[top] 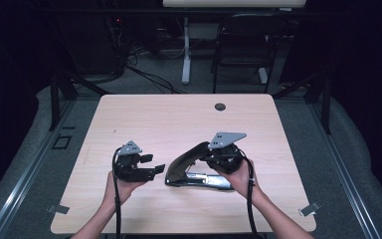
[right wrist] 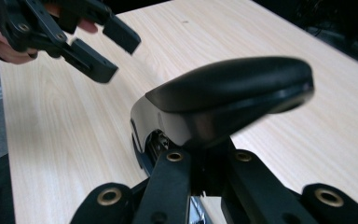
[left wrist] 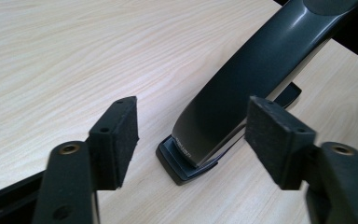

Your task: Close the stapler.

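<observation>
Stapler [top: 189, 169] sat on the table [top: 179, 119], near its front edge and right of centre, top arm raised off the base. Right gripper [top: 206, 155] was clamped on the stapler's rear end, jaws tight together on it. Left gripper [top: 155, 167] sat just left of the stapler's nose, jaws apart, pads [left wrist: 116, 140] clear of it, nothing held.

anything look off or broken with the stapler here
Nothing stands out. The black stapler rests on the table with its arm raised off the base, as an opened stapler would be; no damage or spill shows. The right gripper is shut at its rear end; the left gripper is open beside its front.
</observation>
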